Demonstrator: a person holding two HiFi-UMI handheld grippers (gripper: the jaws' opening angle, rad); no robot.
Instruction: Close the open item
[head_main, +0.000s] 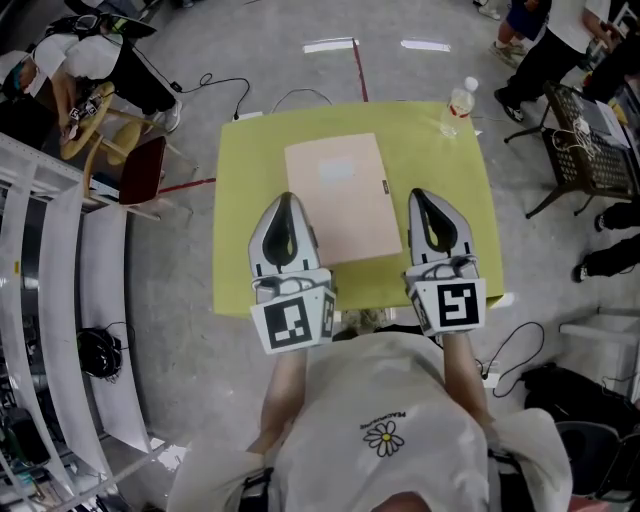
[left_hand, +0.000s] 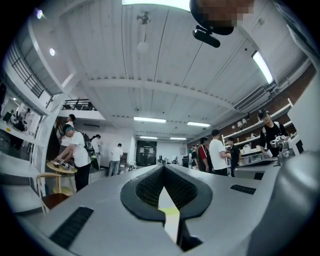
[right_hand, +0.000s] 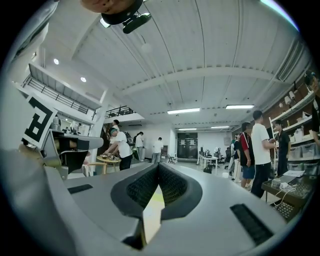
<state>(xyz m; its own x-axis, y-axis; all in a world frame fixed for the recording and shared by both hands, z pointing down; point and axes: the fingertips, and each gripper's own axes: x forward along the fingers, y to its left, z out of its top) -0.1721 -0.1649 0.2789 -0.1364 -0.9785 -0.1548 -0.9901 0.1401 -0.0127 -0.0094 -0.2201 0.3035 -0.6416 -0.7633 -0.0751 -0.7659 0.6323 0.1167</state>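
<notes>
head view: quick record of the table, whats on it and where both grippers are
table: yellow-green top
folder: beige, flat, looks closed, mid table
bottle: clear, standing at far right corner
left gripper: jaws together, empty, at folder's near left corner
right gripper: jaws together, empty, just right of folder

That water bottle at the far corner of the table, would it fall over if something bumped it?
The bottle stands upright and is tall and narrow, so a nudge near its cap would likely tip it. Its round body would then probably roll, and the edge of the table is close. How full it is I cannot tell, so its weight is uncertain.
</notes>
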